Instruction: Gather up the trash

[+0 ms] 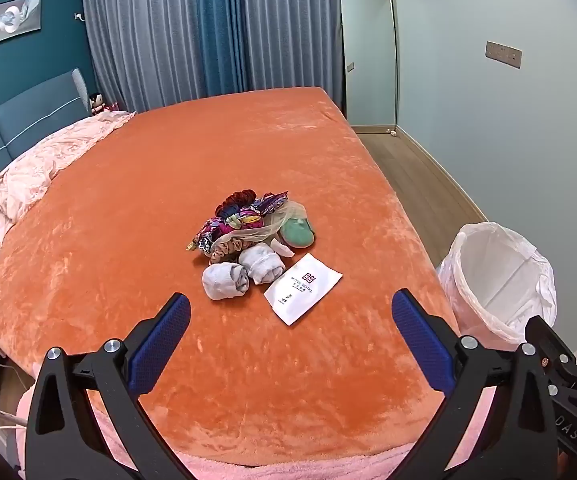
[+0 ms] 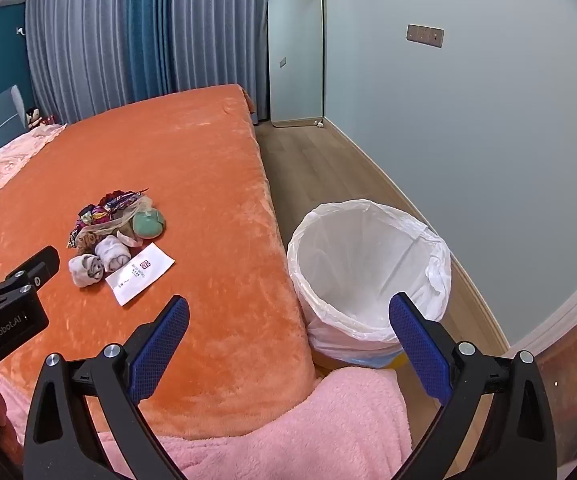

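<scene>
A small heap lies mid-bed on the orange blanket [image 1: 168, 184]: a white hotel sachet [image 1: 302, 288] [image 2: 140, 277], two rolled grey-white socks [image 1: 226, 280] [image 2: 86, 270], a green pad [image 1: 297, 232] [image 2: 149, 225], colourful wrappers and scrunchies [image 1: 244, 216] [image 2: 104, 210]. A bin with a white liner [image 1: 496, 280] [image 2: 368, 268] stands on the floor beside the bed's right edge. My left gripper [image 1: 290, 320] is open and empty, above the blanket just short of the sachet. My right gripper [image 2: 288, 320] is open and empty, over the bed's edge next to the bin.
A pink fleece [image 2: 288, 428] covers the near bed edge. A crumpled pink quilt [image 1: 36, 176] lies by the blue headboard [image 1: 20, 120]. A standing mirror [image 2: 296, 52] leans at the far wall beside curtains [image 1: 192, 28]. Wooden floor [image 2: 320, 160] runs along the bed's right side.
</scene>
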Demonstrator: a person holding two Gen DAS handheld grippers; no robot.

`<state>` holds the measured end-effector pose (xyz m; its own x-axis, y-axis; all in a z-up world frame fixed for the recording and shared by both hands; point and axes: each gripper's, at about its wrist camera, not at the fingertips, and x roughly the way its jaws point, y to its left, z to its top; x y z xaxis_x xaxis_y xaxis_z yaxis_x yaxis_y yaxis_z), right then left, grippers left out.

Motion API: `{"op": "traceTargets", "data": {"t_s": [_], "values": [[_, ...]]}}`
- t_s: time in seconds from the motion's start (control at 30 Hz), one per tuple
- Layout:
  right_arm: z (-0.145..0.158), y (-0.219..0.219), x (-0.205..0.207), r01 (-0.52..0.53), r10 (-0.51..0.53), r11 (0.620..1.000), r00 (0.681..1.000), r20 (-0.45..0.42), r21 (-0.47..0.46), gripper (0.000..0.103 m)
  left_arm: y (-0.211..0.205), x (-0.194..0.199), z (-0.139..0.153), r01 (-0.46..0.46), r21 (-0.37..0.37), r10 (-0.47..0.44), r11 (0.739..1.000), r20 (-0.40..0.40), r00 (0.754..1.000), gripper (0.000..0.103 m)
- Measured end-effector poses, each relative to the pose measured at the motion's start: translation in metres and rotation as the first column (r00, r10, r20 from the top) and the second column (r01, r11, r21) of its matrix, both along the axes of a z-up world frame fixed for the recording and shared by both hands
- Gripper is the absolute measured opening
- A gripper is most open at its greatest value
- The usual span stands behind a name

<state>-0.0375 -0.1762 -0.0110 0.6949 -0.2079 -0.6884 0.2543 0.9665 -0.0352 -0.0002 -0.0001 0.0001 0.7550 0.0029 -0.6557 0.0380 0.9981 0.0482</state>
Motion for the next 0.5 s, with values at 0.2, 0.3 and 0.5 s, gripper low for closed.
{"op": "traceTargets", "data": {"t_s": [0.2,0.3,0.5], "values": [[0.001,-0.0003,-0.0001,0.001,-0.001,1.0,1.0,-0.001,0.0,0.096,-0.0005,-0.0001,0.0,0.0,0.006,0.0,1.0,0.0,1.0,0.096],[0.0007,-0.0014,-0.0001,0.0,0.0,1.0,1.0,0.0,0.005,0.096,-0.0003,0.0001,-0.0001,0.002,0.001,-0.002,1.0,-0.002,1.0,0.096],[0.0021,-0.0016,0.0006,-0.001,0.001,1.0,1.0,0.001,0.004,0.096,-0.0004,0.0003,0.0,0.003,0.001,-0.003,1.0,-0.002,1.0,0.096]]}}
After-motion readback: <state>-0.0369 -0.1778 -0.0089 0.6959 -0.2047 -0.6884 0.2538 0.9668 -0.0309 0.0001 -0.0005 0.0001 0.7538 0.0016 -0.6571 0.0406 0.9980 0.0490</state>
